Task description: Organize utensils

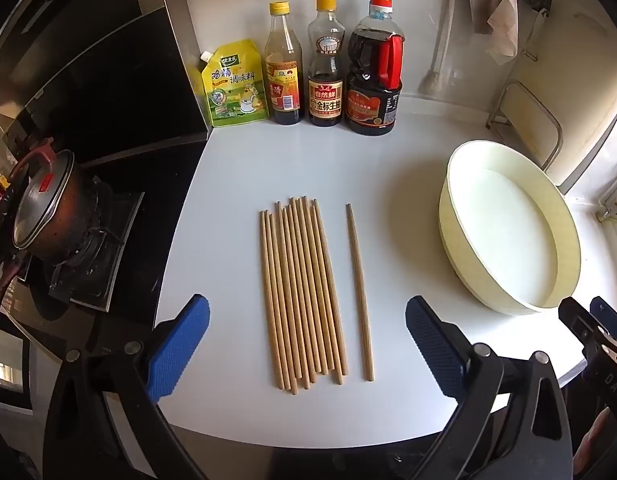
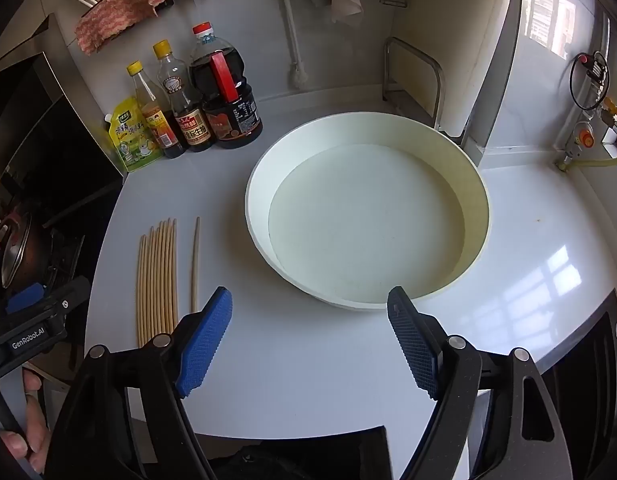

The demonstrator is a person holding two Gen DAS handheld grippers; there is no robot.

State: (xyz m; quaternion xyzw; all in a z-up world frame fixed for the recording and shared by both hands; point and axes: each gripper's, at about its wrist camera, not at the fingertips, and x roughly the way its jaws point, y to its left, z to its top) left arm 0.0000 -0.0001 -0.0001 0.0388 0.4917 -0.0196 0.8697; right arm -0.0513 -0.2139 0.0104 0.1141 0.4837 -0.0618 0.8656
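Several wooden chopsticks (image 1: 300, 292) lie side by side on the white counter, with a single chopstick (image 1: 359, 292) a little apart on their right. In the right wrist view the same bundle of chopsticks (image 2: 156, 280) and the single chopstick (image 2: 195, 264) show at the left. A round cream basin (image 1: 464, 252) (image 2: 268, 260) stands empty to the right of them. My left gripper (image 1: 306, 320) hovers open above the near ends of the chopsticks, holding nothing. My right gripper (image 2: 310, 308) is open in front of the basin, with nothing between its blue pads.
A seasoning pouch (image 1: 234, 84) and three sauce bottles (image 1: 326, 64) line the back wall. A lidded pot (image 1: 44, 200) sits on the stove at the left. A metal rack (image 2: 414, 76) stands behind the basin. A hand (image 2: 32, 412) holds the left gripper's handle.
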